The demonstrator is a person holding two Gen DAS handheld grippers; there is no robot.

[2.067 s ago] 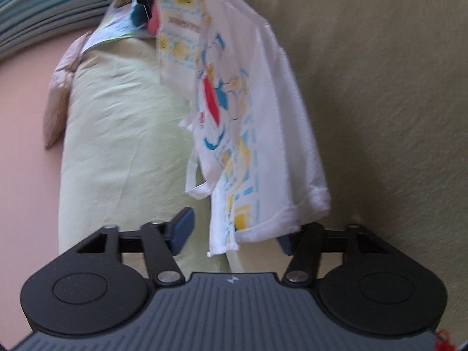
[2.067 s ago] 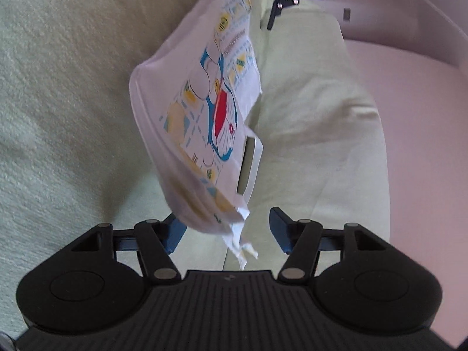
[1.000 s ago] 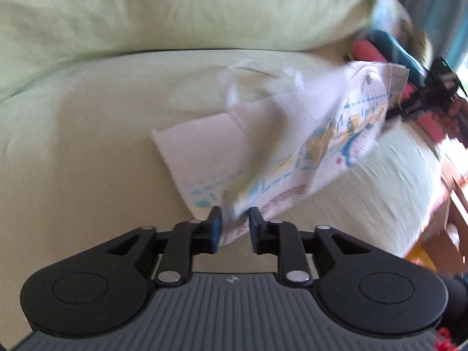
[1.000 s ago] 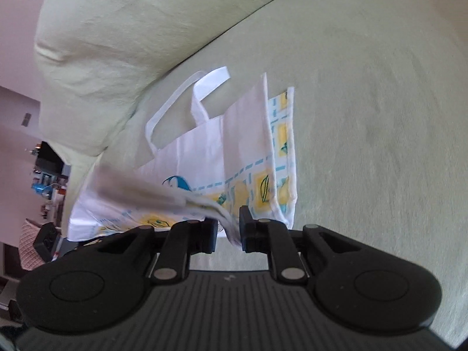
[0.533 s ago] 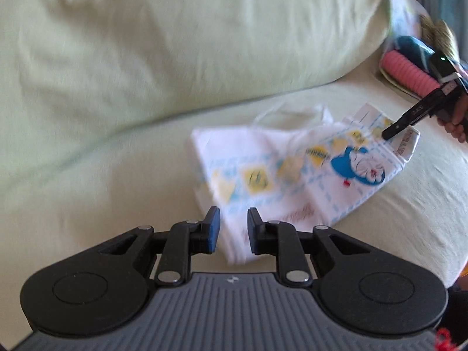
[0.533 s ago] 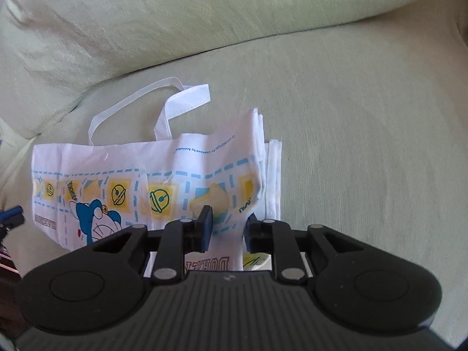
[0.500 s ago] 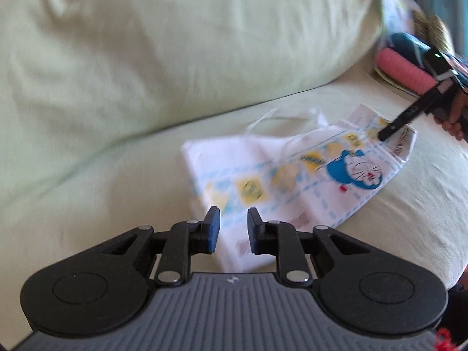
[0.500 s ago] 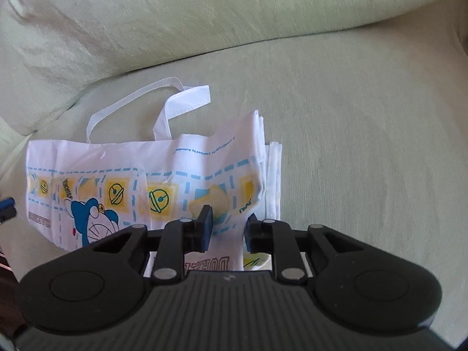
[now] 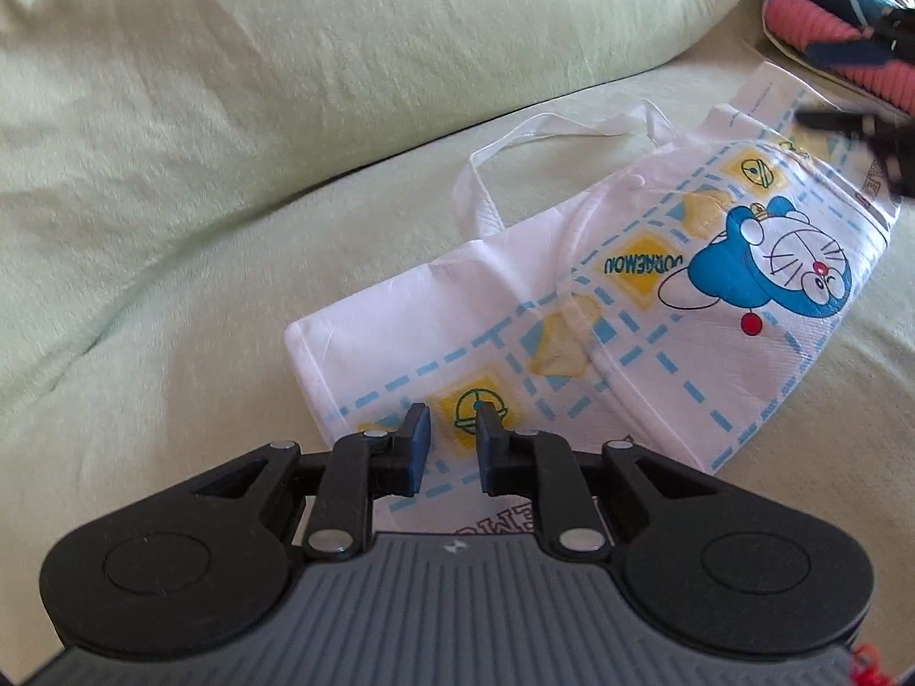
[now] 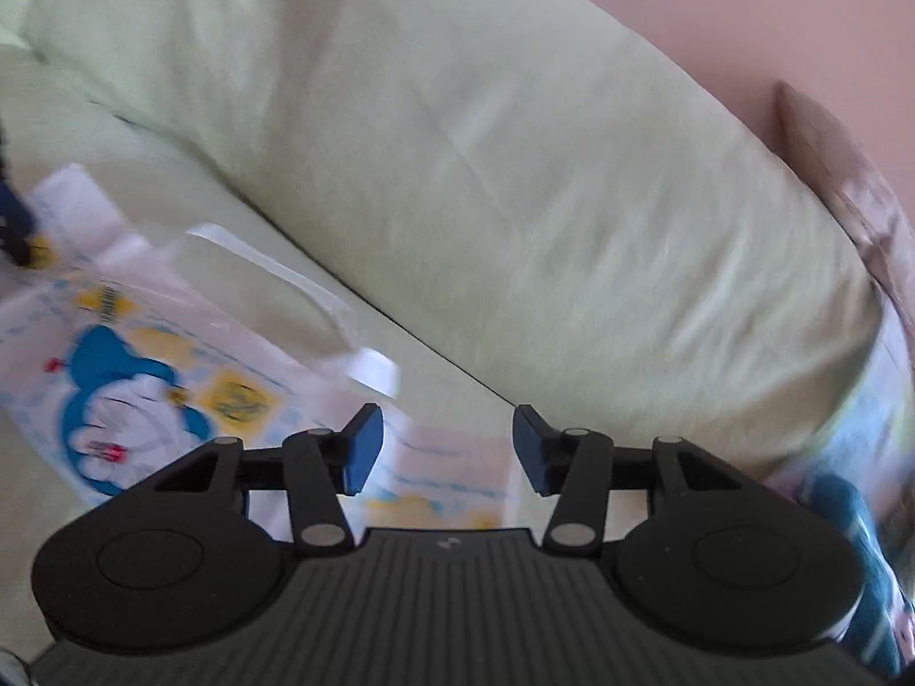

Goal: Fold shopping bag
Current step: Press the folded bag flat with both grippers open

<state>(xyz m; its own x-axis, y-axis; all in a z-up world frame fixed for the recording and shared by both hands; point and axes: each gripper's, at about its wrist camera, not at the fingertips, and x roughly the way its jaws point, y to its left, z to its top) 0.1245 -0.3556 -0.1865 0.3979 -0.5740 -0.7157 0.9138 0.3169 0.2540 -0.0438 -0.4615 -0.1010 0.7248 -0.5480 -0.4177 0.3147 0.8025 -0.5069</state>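
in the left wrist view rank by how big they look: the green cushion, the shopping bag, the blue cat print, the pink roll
Largest to smallest:
1. green cushion
2. shopping bag
3. blue cat print
4. pink roll, partly cut off at the frame edge and farther away, so its rank is unsure.

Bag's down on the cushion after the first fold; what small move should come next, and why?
Probably bring the open right gripper back onto the shopping bag to press the raised flap: it bulges, handles splay out, and the left gripper hovers nearly closed.
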